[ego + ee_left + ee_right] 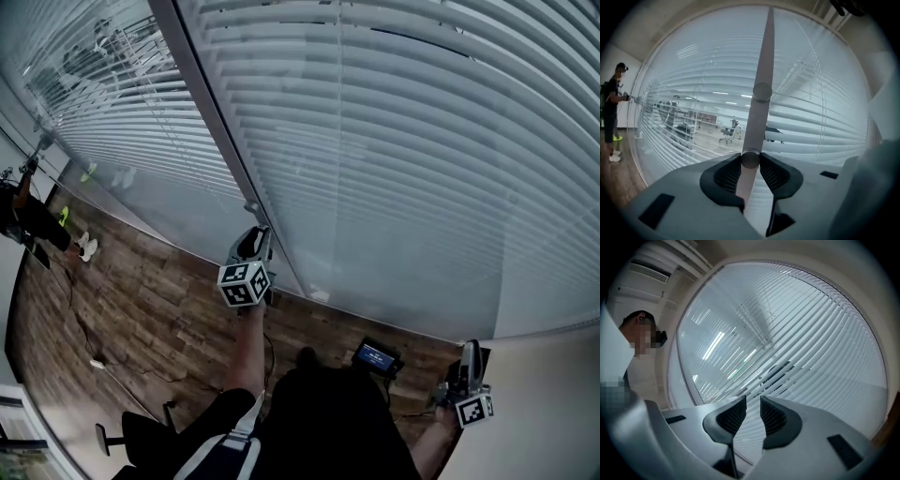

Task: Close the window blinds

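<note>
White slatted blinds (422,141) cover the glass wall ahead, and a second set (122,103) hangs to the left of a grey mullion (211,112). My left gripper (254,236) is raised to the blinds' pale tilt wand (251,210). In the left gripper view the wand (764,56) runs up between the jaws, and my left gripper (750,161) is shut on the knob near its lower end. Through the slats (811,126) an office room shows. My right gripper (471,364) hangs low at the right, away from the blinds, its jaws (753,404) slightly apart with nothing between them.
The floor (141,300) is dark wood, with a cable (94,361) lying on it. A small device with a blue screen (377,357) sits near my feet. Another person (28,220) stands at the far left by the glass. A pale wall (553,403) closes the right side.
</note>
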